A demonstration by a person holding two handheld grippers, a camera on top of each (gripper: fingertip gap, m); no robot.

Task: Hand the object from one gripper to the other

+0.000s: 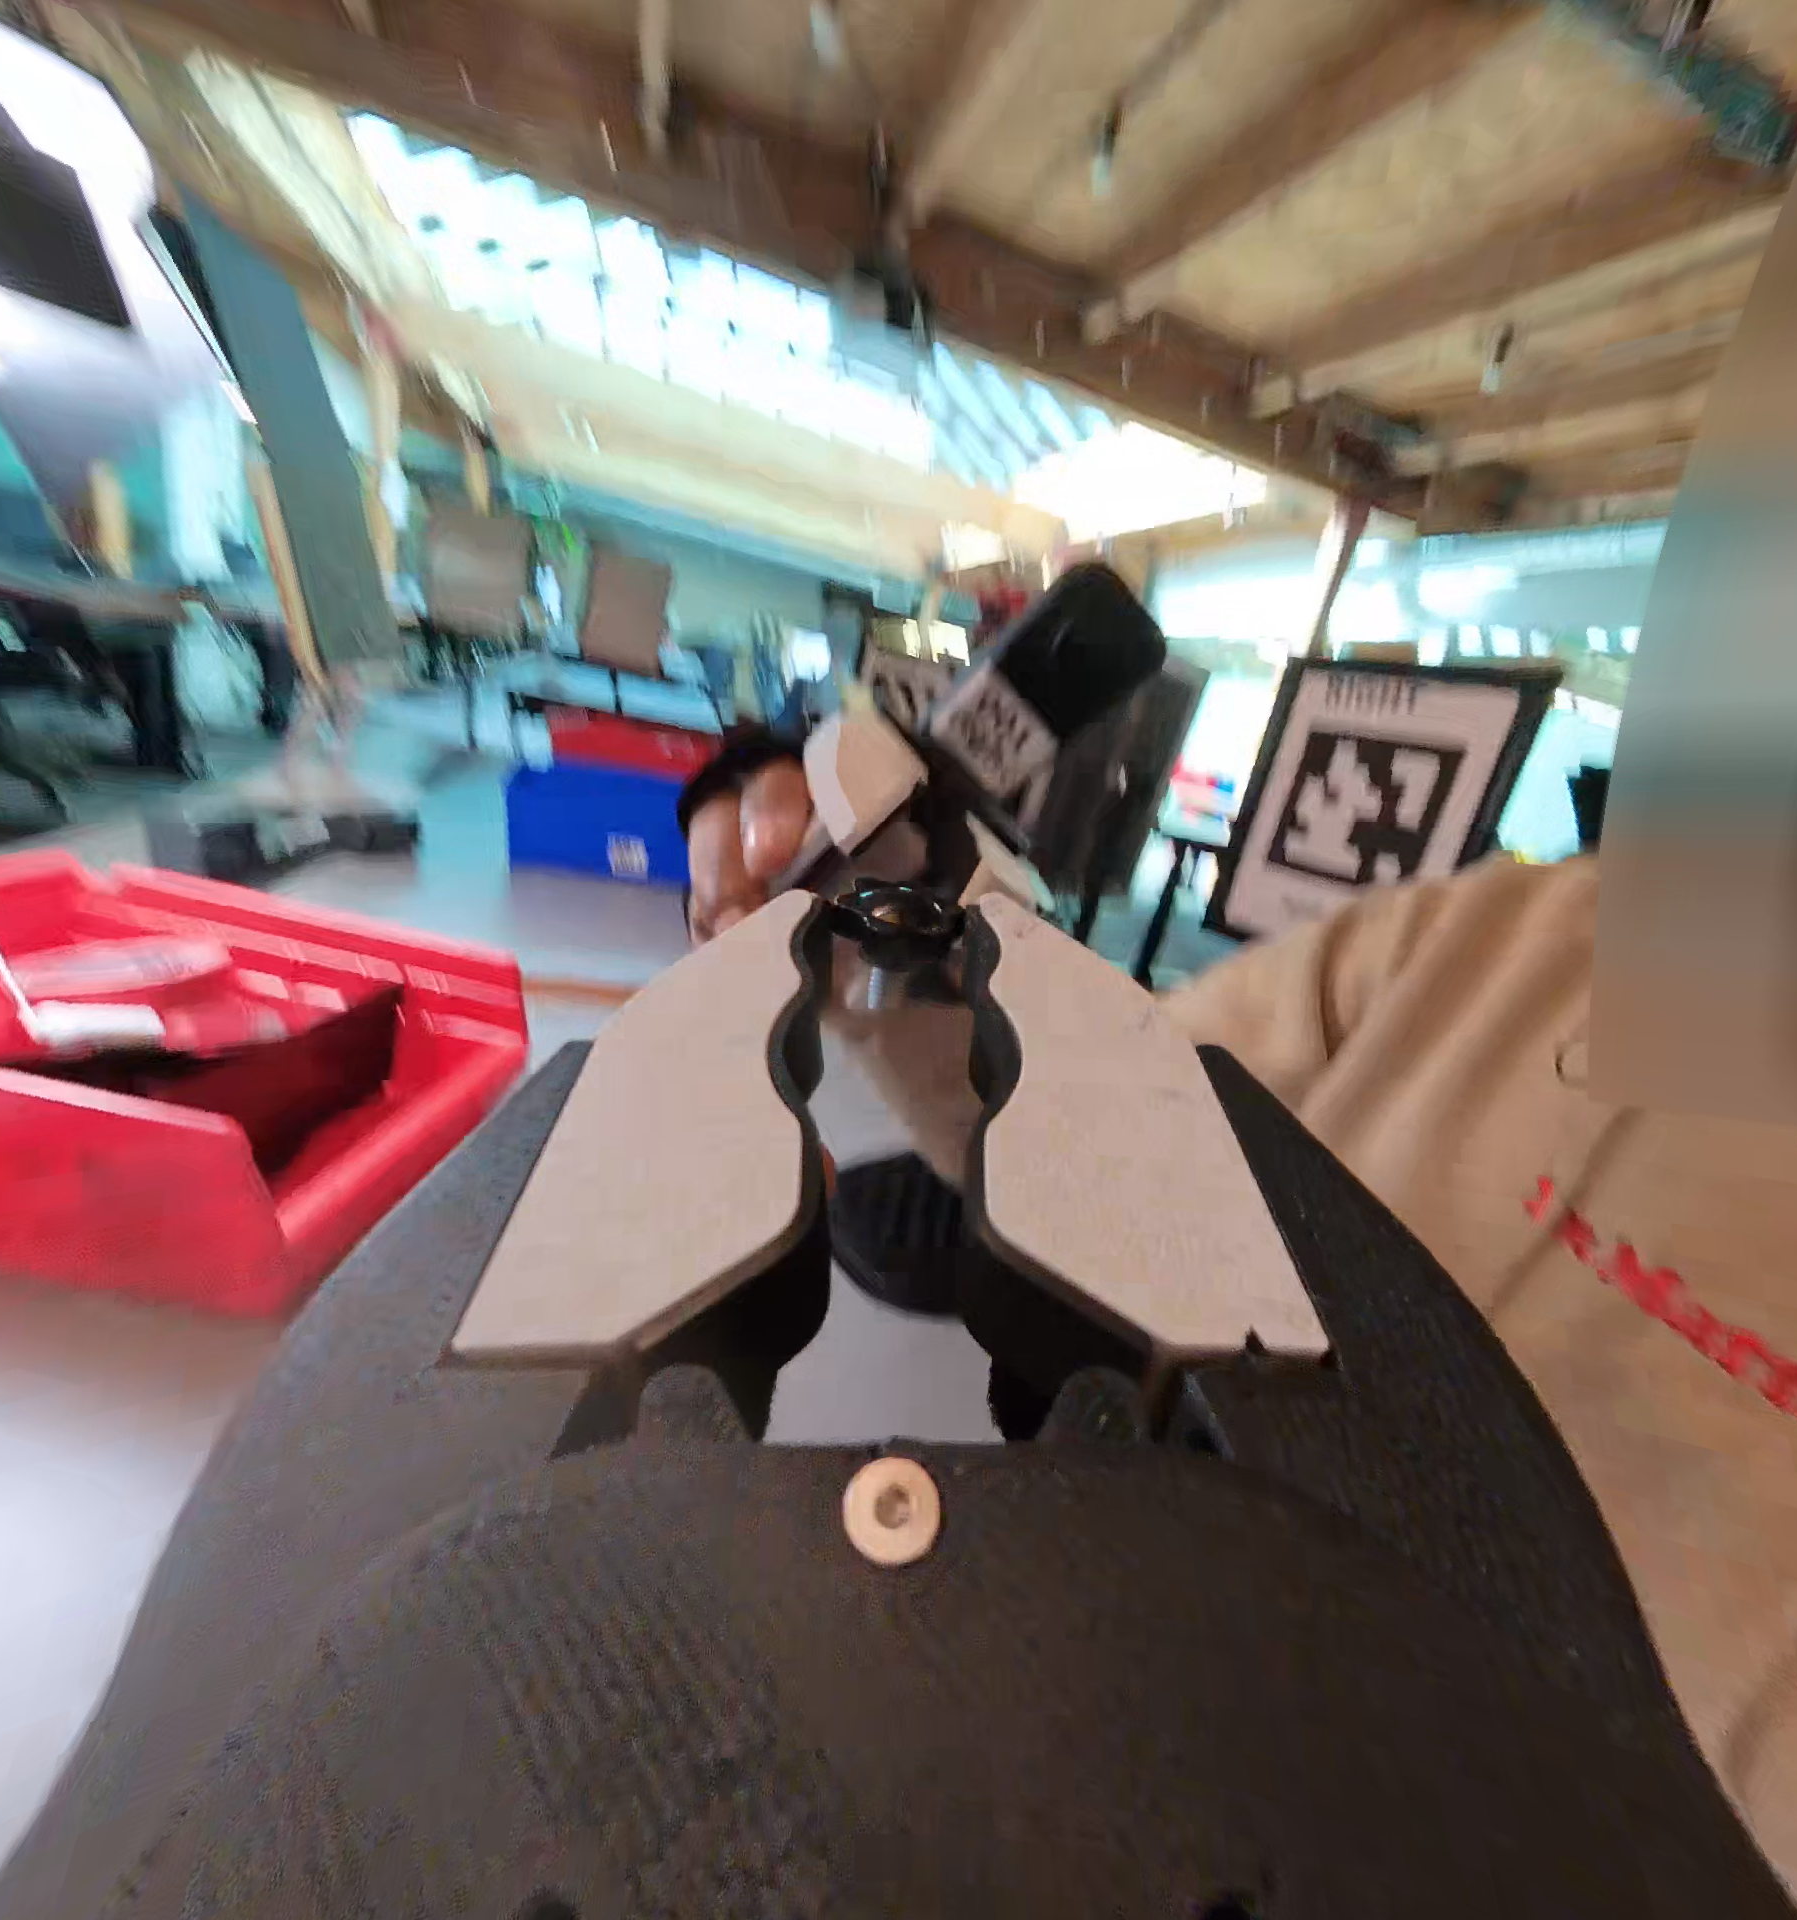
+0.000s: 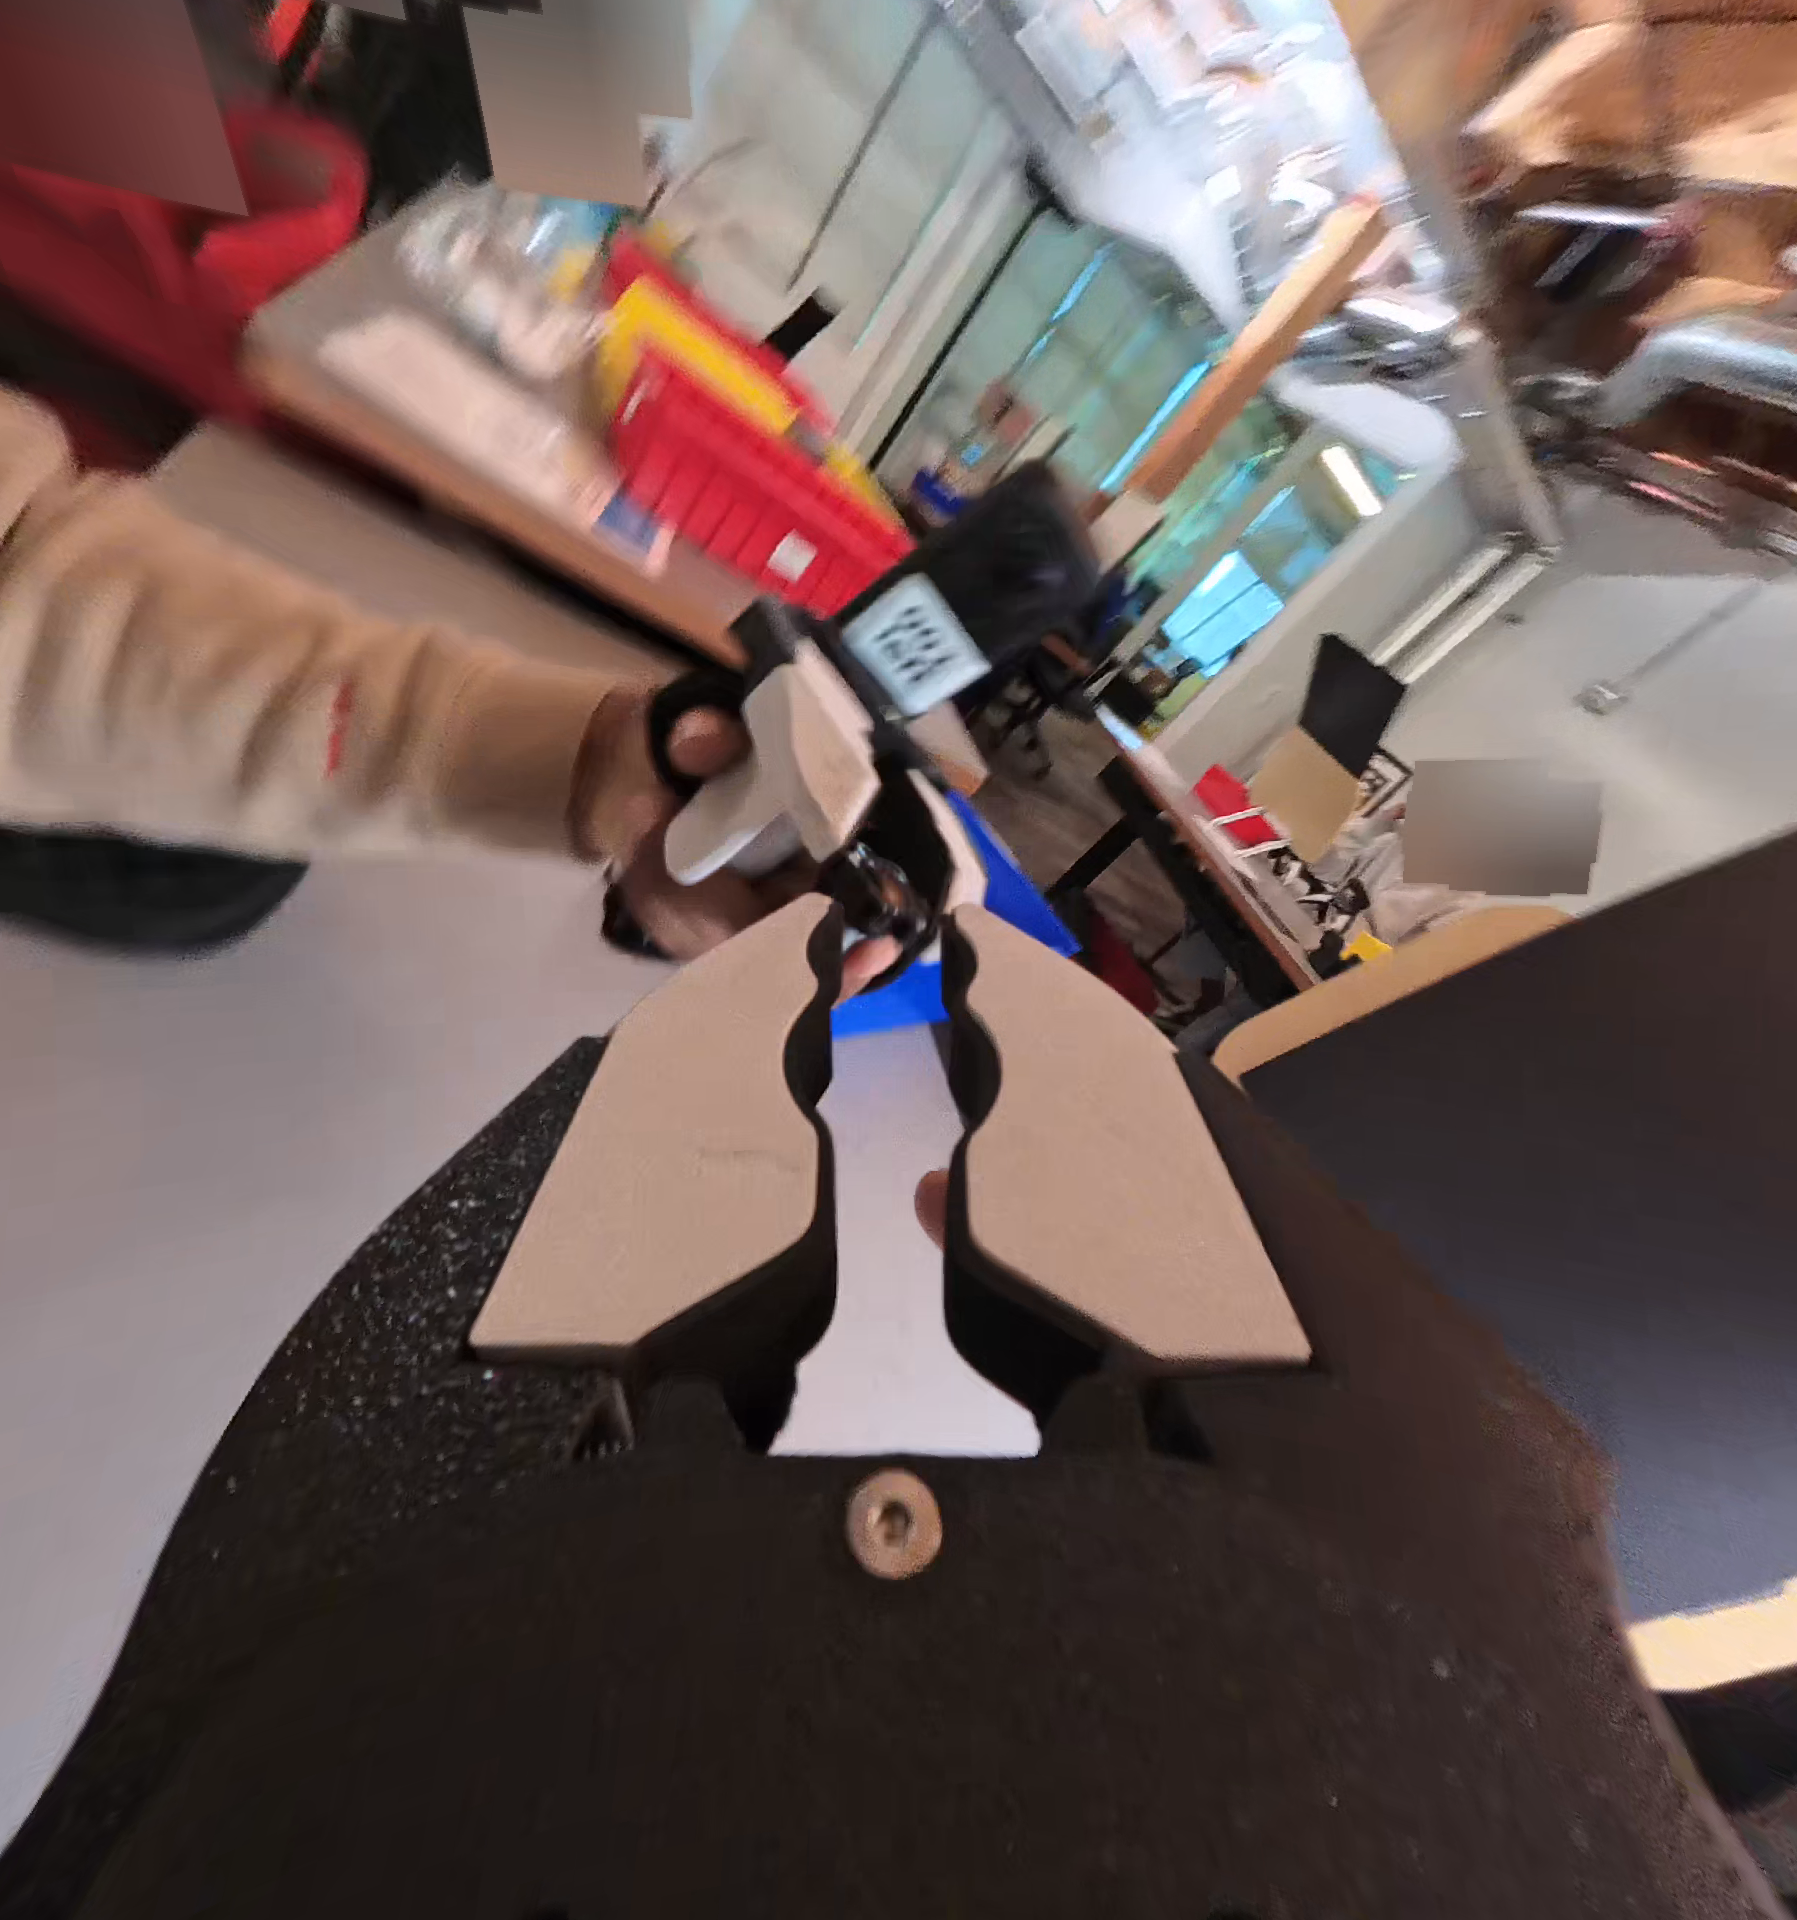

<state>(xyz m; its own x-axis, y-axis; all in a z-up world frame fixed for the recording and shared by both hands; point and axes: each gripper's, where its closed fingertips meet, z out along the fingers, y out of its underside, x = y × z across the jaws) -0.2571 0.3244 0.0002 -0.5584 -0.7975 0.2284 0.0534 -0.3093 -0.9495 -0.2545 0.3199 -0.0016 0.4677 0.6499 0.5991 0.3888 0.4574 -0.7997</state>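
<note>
Left wrist view shows the left gripper with its grey padded fingers pinching a small black lobed knob with a short metal threaded stud at the tips. The right gripper meets it from the far side, its tips at the same knob. From the right wrist view, the right gripper's own tips also appear pressed against the knob, so both seem to pinch it at once, held in the air between them. By this reading the handover is at its midpoint: the receiving grip looks made, the release is not yet done. Which gripper gives cannot be told. Below lies a pale grey tabletop, with a red plastic case on it, well apart from the knob. Around is a blurred workshop hall with timber ceiling beams, glazing and stacked red and yellow bins.
</note>
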